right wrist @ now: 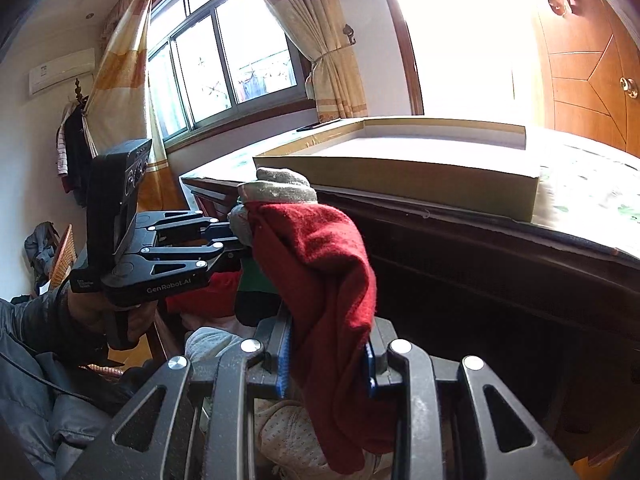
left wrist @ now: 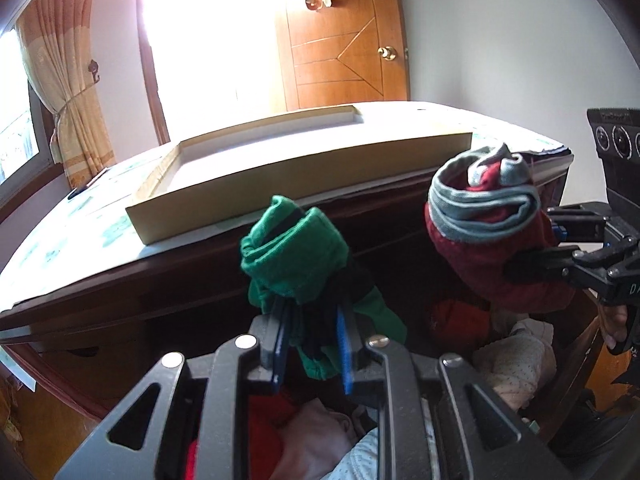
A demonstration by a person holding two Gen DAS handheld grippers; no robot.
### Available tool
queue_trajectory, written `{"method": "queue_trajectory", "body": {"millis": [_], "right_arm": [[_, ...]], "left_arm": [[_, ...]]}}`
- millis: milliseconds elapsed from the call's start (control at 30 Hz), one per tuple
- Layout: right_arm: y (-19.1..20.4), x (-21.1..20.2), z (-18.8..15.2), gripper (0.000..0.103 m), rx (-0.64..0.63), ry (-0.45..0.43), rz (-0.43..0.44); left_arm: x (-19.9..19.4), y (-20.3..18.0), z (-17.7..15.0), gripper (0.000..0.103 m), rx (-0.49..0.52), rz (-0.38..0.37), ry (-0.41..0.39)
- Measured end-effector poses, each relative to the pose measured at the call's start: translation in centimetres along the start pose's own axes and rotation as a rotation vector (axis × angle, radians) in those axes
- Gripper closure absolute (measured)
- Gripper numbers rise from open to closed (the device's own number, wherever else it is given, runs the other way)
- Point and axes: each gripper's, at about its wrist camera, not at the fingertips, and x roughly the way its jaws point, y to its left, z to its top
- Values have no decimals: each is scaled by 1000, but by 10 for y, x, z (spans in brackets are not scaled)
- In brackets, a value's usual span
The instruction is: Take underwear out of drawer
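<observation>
- My left gripper [left wrist: 312,344] is clamped nearly shut on the green underwear [left wrist: 294,256]; the bundle stands up from my fingers toward 12 o'clock in the left wrist view, its long axis running along the gripper line.
- My right gripper [right wrist: 328,360] is likewise pinched tight on the red underwear [right wrist: 320,264] with the grey waistband, which rises toward 12 o'clock from the pads and drapes down past them toward 6.
- Both pieces hang in the air, clear of the drawer [left wrist: 500,360], which lies open below at my 5 to 6 o'clock in the left view, with more folded pieces, white and red, inside.
- The relation that matters next: the shallow cardboard box [left wrist: 280,172] sits on the worktop [left wrist: 80,256] at about 11 to 12 o'clock, above and beyond the green bundle. I judge it the likely place to set things down, though nothing confirms that.
- From the left view the right gripper [left wrist: 532,252] is at 3 o'clock, near my own. I reckon the left hand is the nearer to the box's open middle.
- Risk as I see it: loose cloth dangling below the fingers could catch the worktop edge.
</observation>
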Motion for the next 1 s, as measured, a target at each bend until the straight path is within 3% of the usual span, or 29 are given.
{"method": "queue_trajectory", "body": {"millis": [1000], "right_arm": [[13,-22,-6,73,-81,-155,-7]], "left_arm": [[-33,-6,-11,84,9,29,-193]]}}
